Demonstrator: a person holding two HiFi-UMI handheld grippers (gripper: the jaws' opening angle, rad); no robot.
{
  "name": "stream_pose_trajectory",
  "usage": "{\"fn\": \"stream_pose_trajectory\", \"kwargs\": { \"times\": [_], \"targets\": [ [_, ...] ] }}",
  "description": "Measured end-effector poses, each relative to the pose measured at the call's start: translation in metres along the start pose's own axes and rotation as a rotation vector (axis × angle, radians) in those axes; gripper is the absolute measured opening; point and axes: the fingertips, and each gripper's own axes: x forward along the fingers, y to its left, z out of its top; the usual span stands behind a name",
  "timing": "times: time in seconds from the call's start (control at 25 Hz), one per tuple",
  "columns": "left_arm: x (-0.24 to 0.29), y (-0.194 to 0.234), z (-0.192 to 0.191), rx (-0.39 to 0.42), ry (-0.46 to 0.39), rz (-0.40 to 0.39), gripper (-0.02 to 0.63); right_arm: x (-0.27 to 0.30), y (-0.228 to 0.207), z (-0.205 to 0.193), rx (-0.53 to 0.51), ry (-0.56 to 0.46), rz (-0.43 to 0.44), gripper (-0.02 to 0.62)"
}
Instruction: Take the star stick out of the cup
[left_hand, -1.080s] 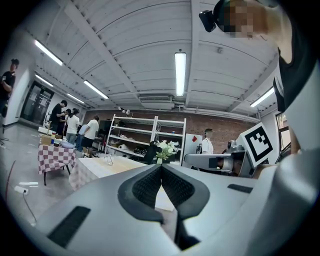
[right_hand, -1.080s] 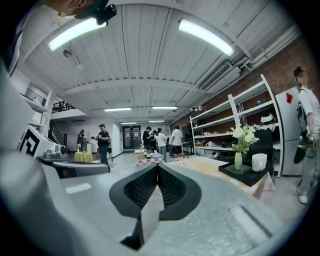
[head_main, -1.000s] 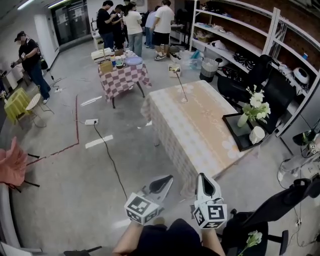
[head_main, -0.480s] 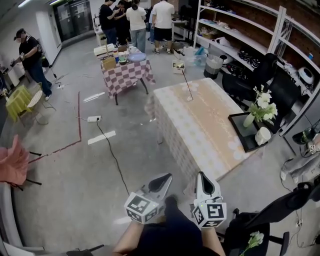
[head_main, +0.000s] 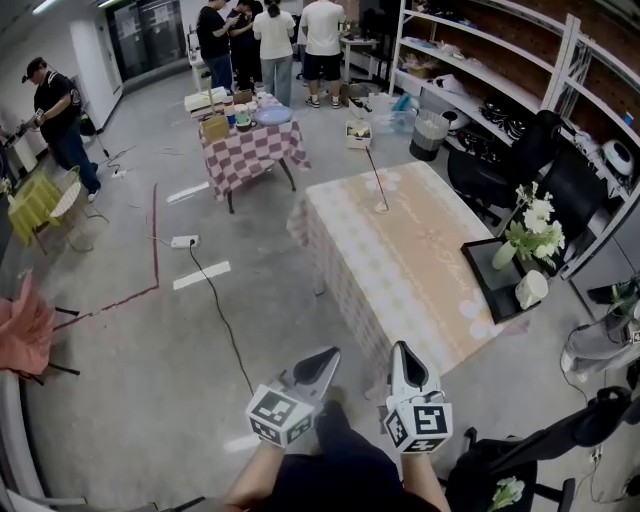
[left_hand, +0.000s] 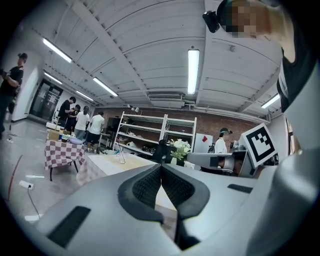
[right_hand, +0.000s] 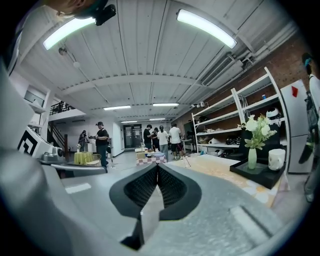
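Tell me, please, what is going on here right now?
A person stands by the near end of a long table, holding a left gripper and a right gripper. Both have their jaws shut with nothing between them. The star stick stands in its cup at the table's far end, untouched. So the task has not started yet.

Star stick (head_main: 372, 180): thin, dark rod, standing in the cup (head_main: 381, 207) and leaning slightly, most of its length above the rim. Its top is too small to make out. Cup: small, pale, upright, near the far end of the cloth-covered table (head_main: 420, 270), about mid-width.
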Motion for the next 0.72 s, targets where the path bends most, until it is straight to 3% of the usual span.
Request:
{"fn": "stream_pose_trajectory", "kwargs": {
  "times": [0.28,0.72],
  "targets": [
    [0.034,0.031,0.003,0.013,0.031,-0.019,0.011,0.045,-0.015,0.002,0.006,0.011,-0.014,0.003],
    [0.081,0.093,0.014,-0.008,0.039,0.024,0.011,0.123,-0.031,0.008,-0.008,0.041,0.010,0.003]
  ]
}}
